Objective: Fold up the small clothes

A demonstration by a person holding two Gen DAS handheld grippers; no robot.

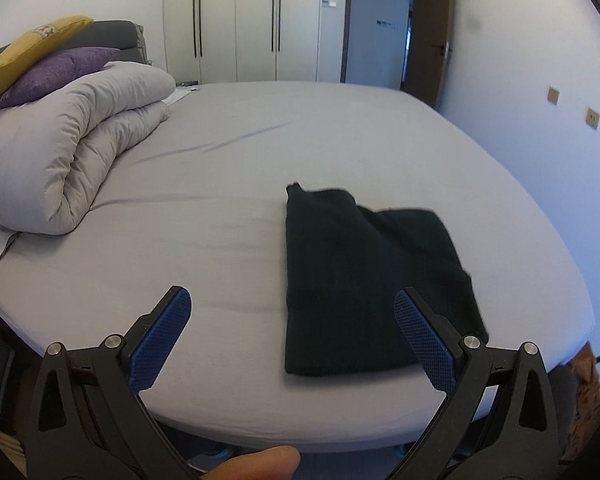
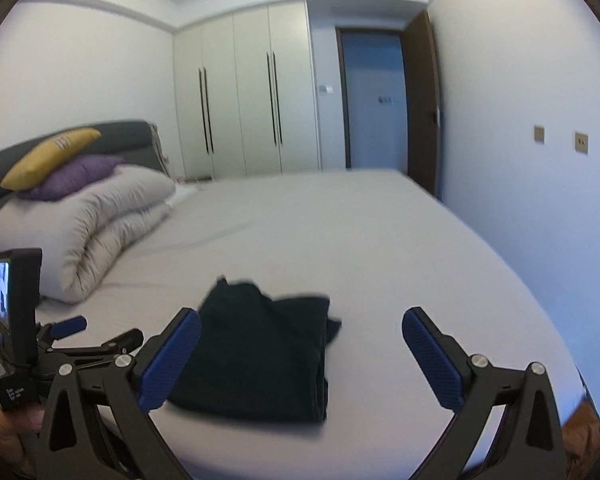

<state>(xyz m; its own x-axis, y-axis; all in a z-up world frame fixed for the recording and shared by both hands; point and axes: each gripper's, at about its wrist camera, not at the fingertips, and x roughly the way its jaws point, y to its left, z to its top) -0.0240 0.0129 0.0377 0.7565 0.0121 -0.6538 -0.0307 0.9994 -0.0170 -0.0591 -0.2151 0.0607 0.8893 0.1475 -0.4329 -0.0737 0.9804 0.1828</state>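
— Across the room's middle, what took up the most space?

— On the bed (image 1: 340, 128), a grey sheet lay almost flat, and the bed filled both views. Near the bed's head a rolled grey duvet (image 1: 72, 152) sat, with a purple cushion (image 1: 56, 74) on top of it and a yellow cushion (image 1: 32, 48) on top of that.

— And the piece of clothing?

— The dark garment (image 1: 352, 288) lay folded into a rough rectangle on the sheet, near the bed's near edge and well apart from the duvet. One corner stuck up at its far side.

— Was either gripper holding it?

— No. The left gripper (image 1: 296, 336) hung above the bed's near edge with its jaws spread wide and nothing between them. The right gripper (image 2: 300, 356) was the same, jaws released, garment untouched below. In the right wrist view the left gripper (image 2: 84, 340) showed beside the bed's near edge.
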